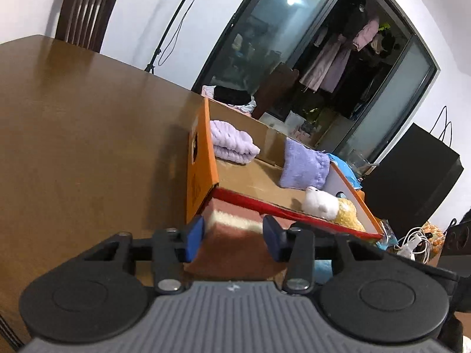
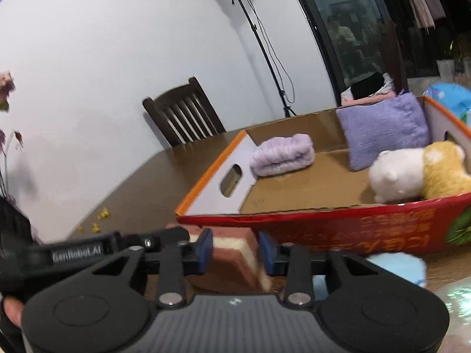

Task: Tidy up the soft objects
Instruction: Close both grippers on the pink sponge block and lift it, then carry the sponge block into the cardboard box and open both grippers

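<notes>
Both the left gripper [image 1: 234,239] and right gripper [image 2: 235,253] are clamping a pink-and-cream folded cloth [image 2: 232,260] just outside the cardboard box [image 2: 323,223] on the table [image 1: 73,147].

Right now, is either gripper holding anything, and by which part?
Both hold the folded pink-and-cream cloth: the right gripper pinches one end, the left gripper the other, just in front of the cardboard box.

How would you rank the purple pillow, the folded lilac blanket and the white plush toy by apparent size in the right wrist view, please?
1. purple pillow, clearly largest.
2 and 3. folded lilac blanket and white plush toy look about alike; the toy lies nearer the camera, so I would not rank them.
</notes>
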A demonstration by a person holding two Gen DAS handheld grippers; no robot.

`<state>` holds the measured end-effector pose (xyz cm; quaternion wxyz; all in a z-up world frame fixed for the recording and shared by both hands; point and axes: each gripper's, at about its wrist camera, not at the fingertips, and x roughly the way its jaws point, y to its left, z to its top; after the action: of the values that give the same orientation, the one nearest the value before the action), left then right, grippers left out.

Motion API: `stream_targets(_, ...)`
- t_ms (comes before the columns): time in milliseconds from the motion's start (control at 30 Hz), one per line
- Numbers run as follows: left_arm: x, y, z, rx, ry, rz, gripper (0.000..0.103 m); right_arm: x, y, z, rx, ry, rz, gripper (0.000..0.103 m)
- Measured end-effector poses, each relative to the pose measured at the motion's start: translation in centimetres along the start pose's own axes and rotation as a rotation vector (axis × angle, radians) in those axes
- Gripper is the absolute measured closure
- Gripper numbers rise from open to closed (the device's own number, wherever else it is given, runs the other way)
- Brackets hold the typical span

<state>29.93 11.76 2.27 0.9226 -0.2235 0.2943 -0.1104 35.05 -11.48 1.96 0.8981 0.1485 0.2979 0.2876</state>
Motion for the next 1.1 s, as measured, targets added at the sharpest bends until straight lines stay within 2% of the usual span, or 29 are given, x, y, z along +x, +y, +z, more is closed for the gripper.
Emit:
stream_targets(67,-2.0,-0.3,-0.3,-0.003,-0.022,-0.020,0.062,-1.0,0.9,-0.3,-0.020,-0.009,-0.007,0.081)
stream_targets(133,-4.9,-1.4,-1.2,0.032,-0.062,-0.051,0.063,-3.3,2.2,-1.0,-0.063,-0.041,0.008,0.081)
stream_targets(200,-7.8,-2.1,-2.4,0.023,-0.080,-0.098,0.063,-6.3,3.3,-1.6,-0.094,-0.074,0.038,0.081)
stream_targets(333,-11.6,-4.4,-6.8,0.045,-0.074,-0.141,0.063,-12.8,4.9,-4.9,-0.121,-0.113,0.058,0.081)
stream_targets(467,-12.3,-6.5,-12.3,0.146,-0.030,-0.173,0.062,-17.6,5.0,-9.7,-0.167,-0.108,-0.013,0.081)
stream_targets(667,-13.0,-6.7,-16.4,0.159,0.100,-0.246,0.058,-21.4,2.9,-15.2,-0.113,-0.018,-0.053,0.078)
stream_targets(733,-13.9,-6.5,-16.7,0.172,0.106,-0.274,0.046,-22.6,2.9,-16.1,-0.108,-0.015,-0.046,0.078)
stream_targets(800,-14.1,-6.4,-16.4,0.172,0.091,-0.251,0.043,-23.5,2.6,-16.3,-0.086,-0.033,-0.029,0.077)
stream_targets(867,-14.0,-6.2,-15.8,0.148,0.090,-0.240,0.043,-23.4,2.2,-16.3,-0.055,-0.051,-0.045,0.073)
stream_targets(1000,-13.2,-6.4,-15.9,0.148,0.113,-0.211,0.043,-22.3,1.7,-16.3,-0.011,-0.032,-0.059,0.073)
stream_targets(1067,-12.7,-5.9,-16.1,0.126,0.141,-0.210,0.051,-21.4,1.4,-16.3,0.015,-0.010,-0.068,0.073)
stream_targets(1100,-12.3,-5.7,-16.1,0.114,0.156,-0.211,0.058,-21.0,1.2,-16.4,0.028,-0.003,-0.067,0.073)
